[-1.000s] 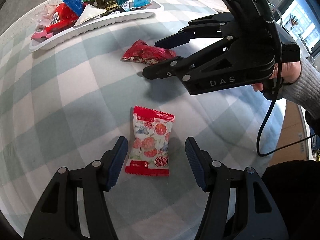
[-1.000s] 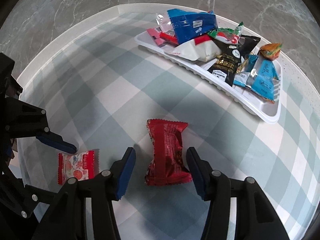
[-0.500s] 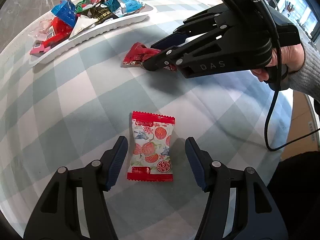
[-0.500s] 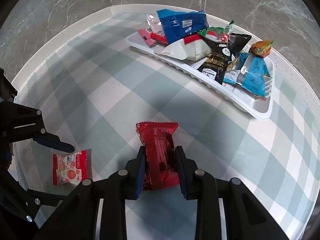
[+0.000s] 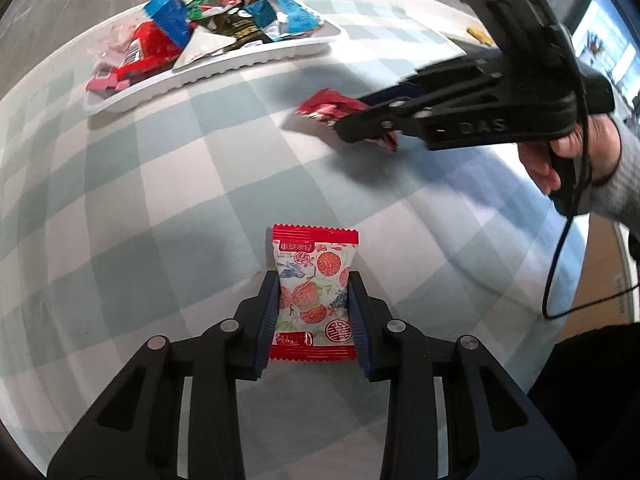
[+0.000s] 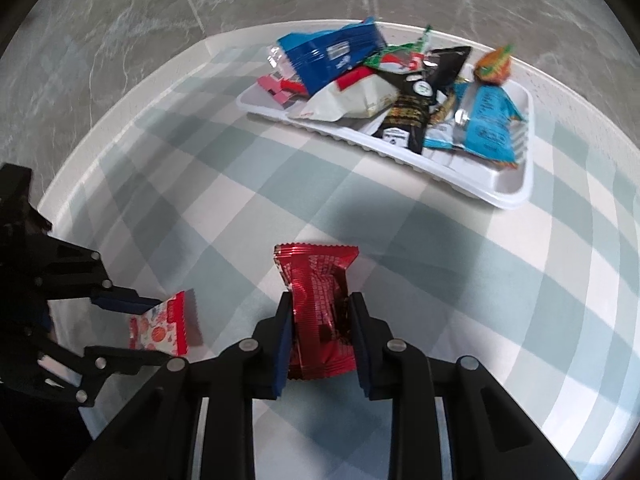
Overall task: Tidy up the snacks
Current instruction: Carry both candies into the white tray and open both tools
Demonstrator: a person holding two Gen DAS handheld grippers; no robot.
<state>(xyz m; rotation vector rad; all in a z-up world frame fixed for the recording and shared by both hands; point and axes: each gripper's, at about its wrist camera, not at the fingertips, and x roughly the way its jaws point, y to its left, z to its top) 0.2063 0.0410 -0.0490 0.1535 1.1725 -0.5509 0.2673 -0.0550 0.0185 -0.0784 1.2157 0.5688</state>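
On the checked worktop (image 5: 168,184), left claw (image 5: 313,312) has now closed on the lychee-print packet (image 5: 314,292); right claw (image 6: 320,332) still clamps the red packet (image 6: 318,312), now lifted, short of the white tray (image 6: 516,196).

Left wrist view: tray (image 5: 256,65) sits upper left of frame on the tablecloth (image 5: 120,200), with a heap of snack packets (image 5: 208,28) in it. Fruit-print packet (image 5: 314,292) lies lower centre, between the left gripper (image 5: 313,316) fingers. Foil packet (image 5: 340,114) is right of centre, below the tray, in the right gripper (image 5: 360,124).

Right wrist view: tray (image 6: 512,196) upper right; foil packet (image 6: 320,308) lower centre in the right gripper (image 6: 320,330); fruit-print packet (image 6: 166,326) lower left, in the left gripper (image 6: 148,328).
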